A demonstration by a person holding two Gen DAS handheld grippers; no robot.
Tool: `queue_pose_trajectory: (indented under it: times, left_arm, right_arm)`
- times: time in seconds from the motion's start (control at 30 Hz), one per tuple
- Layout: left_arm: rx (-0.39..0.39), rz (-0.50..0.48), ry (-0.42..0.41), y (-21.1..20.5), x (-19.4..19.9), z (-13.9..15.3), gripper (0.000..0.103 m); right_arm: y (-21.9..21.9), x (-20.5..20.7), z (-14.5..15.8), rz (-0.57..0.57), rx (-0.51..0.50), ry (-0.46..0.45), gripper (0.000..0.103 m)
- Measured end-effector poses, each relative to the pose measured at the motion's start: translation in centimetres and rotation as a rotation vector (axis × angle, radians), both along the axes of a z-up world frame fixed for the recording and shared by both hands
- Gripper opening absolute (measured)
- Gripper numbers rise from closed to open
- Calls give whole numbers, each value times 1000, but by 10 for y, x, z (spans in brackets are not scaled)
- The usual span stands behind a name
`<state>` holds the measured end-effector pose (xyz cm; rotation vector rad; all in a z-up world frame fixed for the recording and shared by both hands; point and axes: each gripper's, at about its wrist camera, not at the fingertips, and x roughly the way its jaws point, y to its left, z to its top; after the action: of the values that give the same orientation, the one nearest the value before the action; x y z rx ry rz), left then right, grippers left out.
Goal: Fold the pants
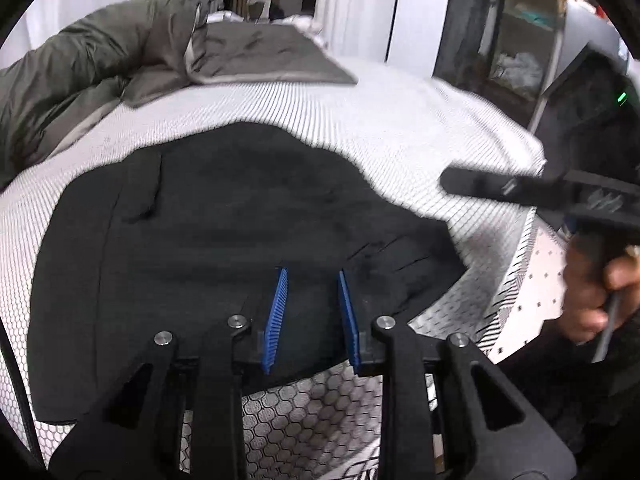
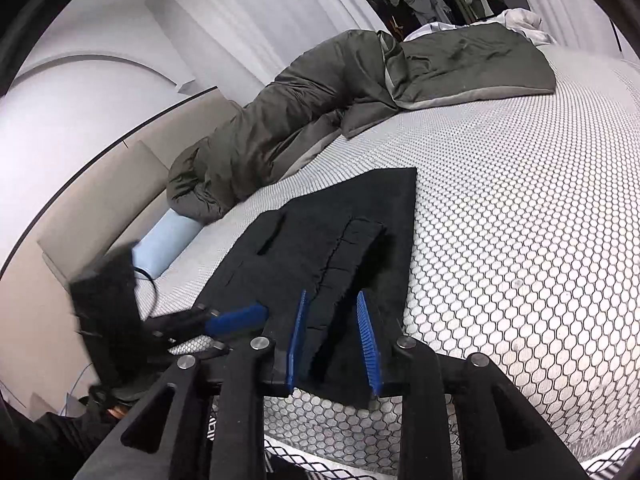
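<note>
Black pants (image 1: 208, 240) lie folded flat on a white bed with a hexagon-patterned cover (image 1: 400, 120). My left gripper (image 1: 312, 284) is open, its blue pads just above the near edge of the pants, holding nothing. In the right wrist view the pants (image 2: 340, 232) show a pocket slit and a folded waistband flap. My right gripper (image 2: 334, 312) is open, its pads either side of that flap at the pants' near edge. The right gripper (image 1: 452, 182) also shows in the left wrist view, at right, held by a hand. The left gripper's blue pad (image 2: 240, 318) shows at left in the right wrist view.
An olive-grey duvet (image 2: 300, 120) lies bunched along the far and left side of the bed. A light blue roll (image 2: 168, 244) sits at the bed's left edge. The bed's near edge (image 1: 320, 400) runs just under both grippers. A dark cabinet (image 1: 500, 20) stands behind.
</note>
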<state>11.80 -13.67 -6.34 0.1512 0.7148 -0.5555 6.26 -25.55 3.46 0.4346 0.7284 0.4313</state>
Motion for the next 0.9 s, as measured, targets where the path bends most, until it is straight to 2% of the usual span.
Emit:
queue_pose_trajectory:
  times: [0.1,0.2,0.23,0.37,0.43,0.5,0.6,0.63,0.7,0.77,0.83,0.9]
  left_arm:
    - [37,8,-8,-6,2,-9,22]
    - [47,8,-14,-13,5,-10,22]
    - [43,10,-10,-12,6,-11,22]
    - [48,11,-8,-13,9,-15,22]
    - [52,11,-11,-13,7,-15,22]
    - [49,10,-9,-13,9,-13,22]
    - [37,13,-21,-4,7,-2,22]
    - [28,28,-31,3,8,3,22]
    - [8,57,-42,18,10,13,22]
    - [-10,121,-50,43,18,21,22]
    - [-26,199,-43,71,27,27,22]
    - [-51,289,-20,105,38,29,28]
  right_arm:
    - [13,5,-6,49,-22,36,29]
    - [30,21,-26,86,-68,121,34]
    - [31,24,-31,88,-67,137,37]
    - [32,40,-44,89,-26,178,37]
    - [36,43,-42,110,-23,156,21]
    - [43,40,-38,120,-62,125,15]
    - [43,27,-26,147,-54,72,12]
    - [41,23,-28,147,-64,76,12]
    - [42,29,-44,134,-120,147,12]
    - [38,31,-51,133,-100,168,13]
    - [31,30,-42,122,-58,144,23]
    - [20,26,-30,70,-30,97,32]
